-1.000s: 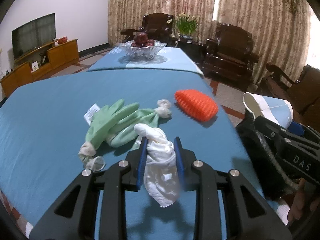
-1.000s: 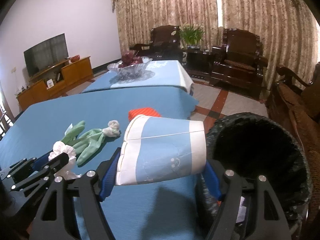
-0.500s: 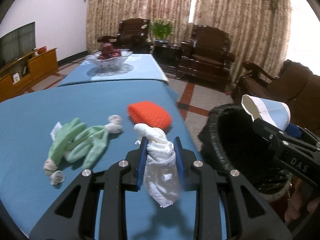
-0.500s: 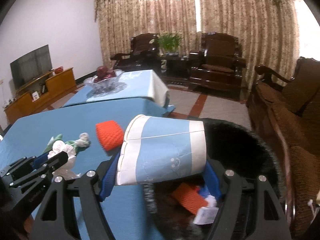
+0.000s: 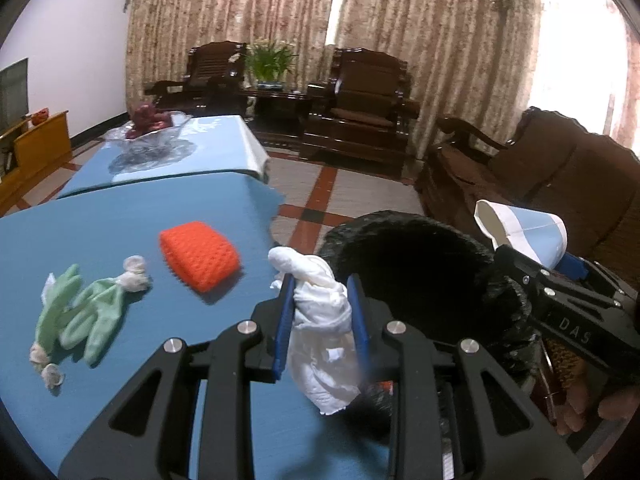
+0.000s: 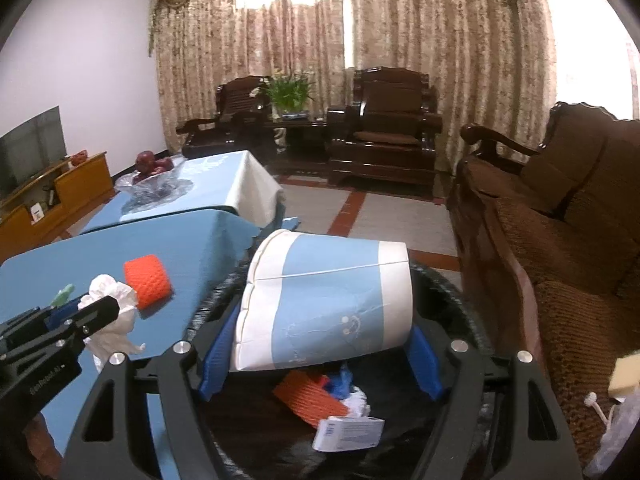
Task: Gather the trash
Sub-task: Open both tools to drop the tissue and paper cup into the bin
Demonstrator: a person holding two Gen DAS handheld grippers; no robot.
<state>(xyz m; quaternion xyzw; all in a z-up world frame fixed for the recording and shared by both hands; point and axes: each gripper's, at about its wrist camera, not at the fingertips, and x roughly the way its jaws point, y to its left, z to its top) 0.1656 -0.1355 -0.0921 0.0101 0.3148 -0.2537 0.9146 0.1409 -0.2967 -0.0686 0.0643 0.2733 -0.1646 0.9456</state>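
We hold the cup (image 6: 326, 304) in the right claw (image 6: 320, 354) over the bin (image 6: 452, 284) (release well inside); left claw (image 5: 320, 334) grips tissue (image 5: 320, 320).

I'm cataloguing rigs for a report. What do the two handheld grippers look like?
Both match: the left gripper and right gripper have matte black, cut-out frames, silver round bolts and blue finger pads. White lettering marks their sides. No sleeves or cables show.

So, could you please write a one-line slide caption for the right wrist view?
Right gripper holds a blue-and-white paper cup over the black trash bin, already holding scraps.
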